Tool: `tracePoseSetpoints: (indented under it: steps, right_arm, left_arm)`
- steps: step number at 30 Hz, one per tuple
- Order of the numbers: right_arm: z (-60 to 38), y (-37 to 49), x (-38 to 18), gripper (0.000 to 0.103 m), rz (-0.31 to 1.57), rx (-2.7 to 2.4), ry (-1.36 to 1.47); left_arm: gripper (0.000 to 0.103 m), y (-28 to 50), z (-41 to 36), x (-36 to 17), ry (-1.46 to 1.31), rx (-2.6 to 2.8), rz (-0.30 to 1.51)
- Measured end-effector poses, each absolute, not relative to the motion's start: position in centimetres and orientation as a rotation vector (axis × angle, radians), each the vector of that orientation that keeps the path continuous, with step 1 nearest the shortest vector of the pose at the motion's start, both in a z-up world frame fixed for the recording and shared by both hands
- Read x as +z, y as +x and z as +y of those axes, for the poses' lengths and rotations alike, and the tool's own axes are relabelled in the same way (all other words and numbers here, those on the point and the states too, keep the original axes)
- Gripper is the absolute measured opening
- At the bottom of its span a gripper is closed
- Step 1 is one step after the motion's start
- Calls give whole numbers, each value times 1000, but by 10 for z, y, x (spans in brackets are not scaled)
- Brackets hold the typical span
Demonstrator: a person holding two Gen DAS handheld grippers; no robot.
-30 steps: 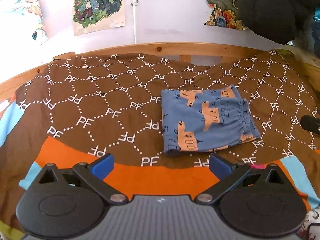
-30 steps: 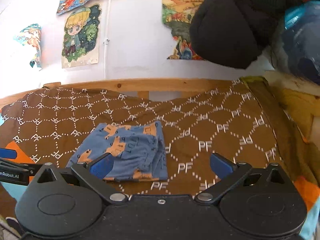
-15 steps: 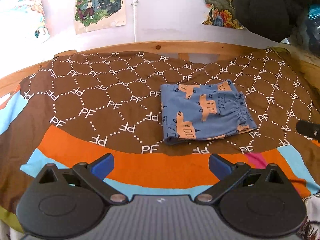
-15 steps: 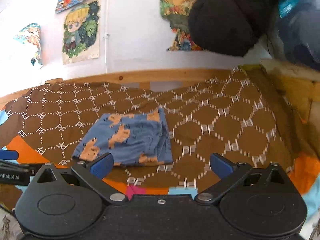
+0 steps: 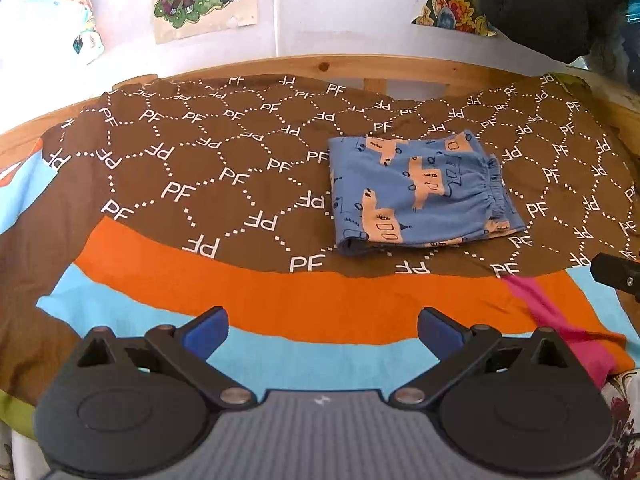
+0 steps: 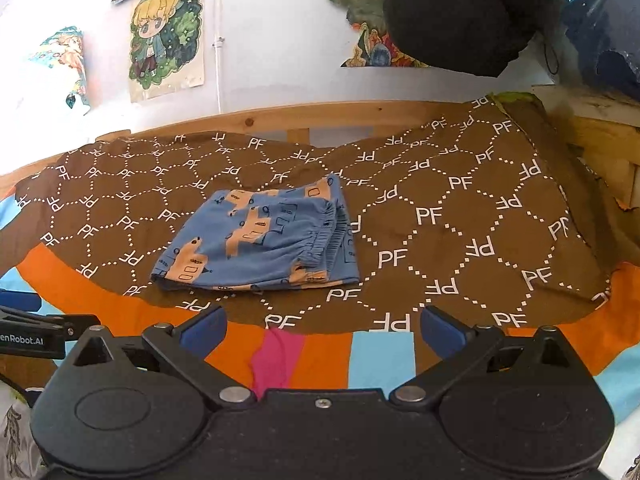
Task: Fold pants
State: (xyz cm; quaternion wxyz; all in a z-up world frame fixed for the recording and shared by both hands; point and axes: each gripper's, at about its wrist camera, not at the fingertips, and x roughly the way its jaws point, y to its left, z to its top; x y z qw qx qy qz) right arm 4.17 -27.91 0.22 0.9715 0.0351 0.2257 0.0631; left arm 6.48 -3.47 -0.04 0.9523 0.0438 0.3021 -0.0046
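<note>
The blue pants (image 5: 420,196) lie folded into a compact rectangle on the brown patterned bedspread (image 5: 200,168), at about one o'clock from the left gripper (image 5: 322,332) and eleven o'clock from the right gripper (image 6: 322,330). Both grippers hang near the bedspread's front edge, jaws spread wide, holding nothing, apart from the pants.

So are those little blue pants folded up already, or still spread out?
Folded. The blue pants lie as a compact, layered rectangle on the brown blanket, elastic waistband bunched along one side.
</note>
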Motion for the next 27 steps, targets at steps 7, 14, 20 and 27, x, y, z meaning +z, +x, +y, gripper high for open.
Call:
tracePoseSetpoints:
  steps: [7,14,20,27]
  right_arm:
    - [-279,42,3,102,456,127,71]
    - [-279,42,3,102,458,129,70]
    - [-281,43,1,102,467,135,66]
    - [-280,44,1,102,470,139,60]
  left_arm:
    - [103,63,-35,-1,94,-8,621]
    - [103,62,-33,-1,81,0,621]
    - [103,62,-32,-2,73,5,630]
    - [103,61,-31,-3,69,6,635]
